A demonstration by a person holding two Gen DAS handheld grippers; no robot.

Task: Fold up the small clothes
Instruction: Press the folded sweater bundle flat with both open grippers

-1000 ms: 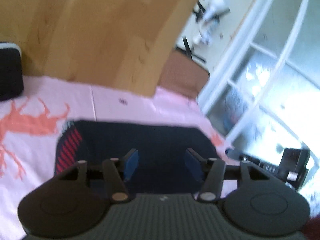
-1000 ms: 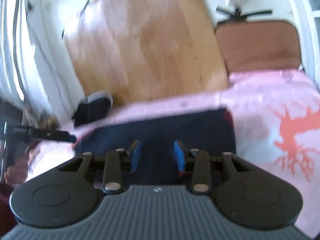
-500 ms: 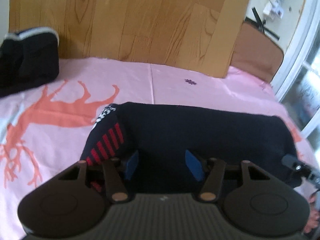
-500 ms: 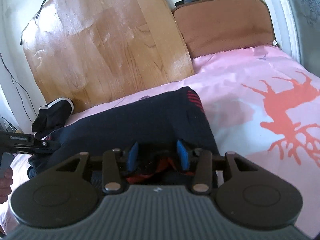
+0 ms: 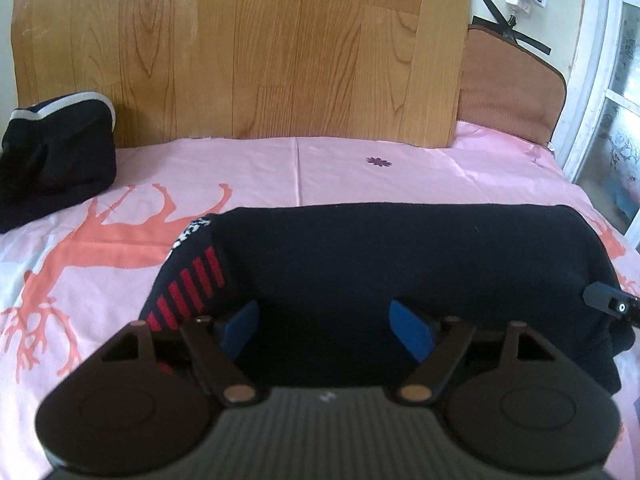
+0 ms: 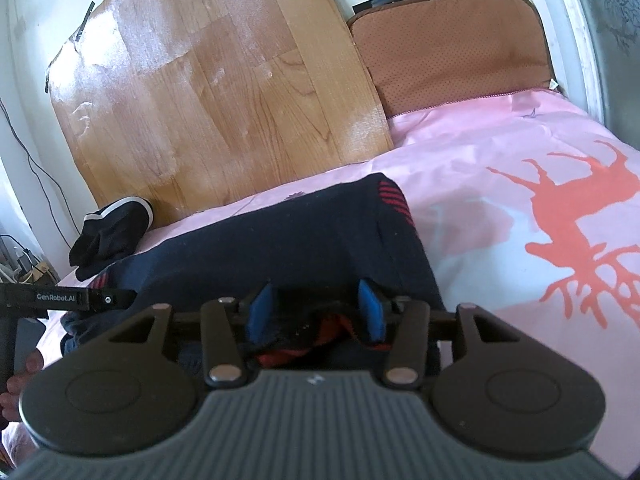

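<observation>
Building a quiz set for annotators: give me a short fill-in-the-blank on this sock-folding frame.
1. The dark sock lies on a ___ sheet.
2. Its stripes are ___.
3. Behind the bed leans a ___ board.
4. The left gripper has its jaws ___.

Answers: pink; red; wooden; open

Two dark garments lie on the bed: one navy garment [image 5: 400, 264] with red stripes, and one small black bundle [image 5: 56, 160]. Two tongs are in view, the left tongs [image 5: 326, 326] and the right tongs [image 6: 316, 310]. One wooden board [image 5: 240, 52] and one brown cushion [image 5: 508, 92] stand behind.
</observation>
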